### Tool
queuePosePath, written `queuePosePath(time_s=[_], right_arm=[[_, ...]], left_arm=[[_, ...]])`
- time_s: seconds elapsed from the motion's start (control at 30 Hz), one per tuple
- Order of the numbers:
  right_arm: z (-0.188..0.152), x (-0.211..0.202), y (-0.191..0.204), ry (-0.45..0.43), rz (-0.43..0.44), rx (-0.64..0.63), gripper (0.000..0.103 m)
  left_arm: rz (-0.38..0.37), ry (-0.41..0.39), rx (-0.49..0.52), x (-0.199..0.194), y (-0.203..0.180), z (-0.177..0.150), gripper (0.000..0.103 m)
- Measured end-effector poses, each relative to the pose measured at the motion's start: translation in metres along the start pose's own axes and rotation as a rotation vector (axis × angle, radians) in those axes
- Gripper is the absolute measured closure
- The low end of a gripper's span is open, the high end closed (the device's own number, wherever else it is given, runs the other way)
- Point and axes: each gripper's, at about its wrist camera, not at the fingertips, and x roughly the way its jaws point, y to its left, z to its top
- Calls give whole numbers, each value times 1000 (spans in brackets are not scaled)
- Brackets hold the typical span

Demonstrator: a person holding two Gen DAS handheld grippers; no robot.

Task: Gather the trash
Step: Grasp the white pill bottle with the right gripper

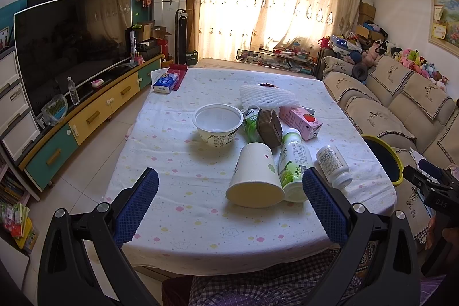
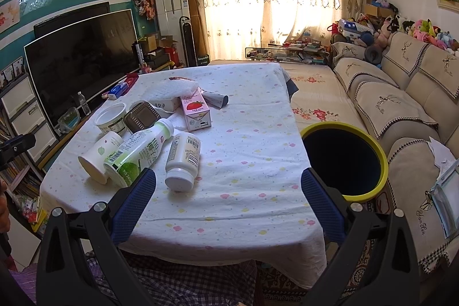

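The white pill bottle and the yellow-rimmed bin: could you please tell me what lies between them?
Nothing: only bare tablecloth separates the white pill bottle from the yellow-rimmed bin beside the table edge. The right wrist view shows this best.

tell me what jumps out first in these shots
A jumble of empty containers on the cloth-covered table: a tipped paper cup, a green drink bottle, a white pill bottle and a pink carton. Right of the table stands a yellow-rimmed bin. Both grippers hover open, holding nothing.
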Motion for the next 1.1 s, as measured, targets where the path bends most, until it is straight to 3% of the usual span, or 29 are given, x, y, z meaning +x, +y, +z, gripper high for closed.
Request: queuePosePath(time_s=[0.3,0.6,0.73,1.1], right_arm=[[-3,15,0,44,39,8,7],[-5,61,17,97,93,-11,7],[-8,79,27,106,100,-23,15],[-5,133,43,171,98,-25,22]], left_arm=[[-4,22,-11,10,0,-2,4],[-24,65,-18,31,0,-7,4],[-32,77,-31,41,2,-10,4],[-39,57,-26,56,3,-14,4]])
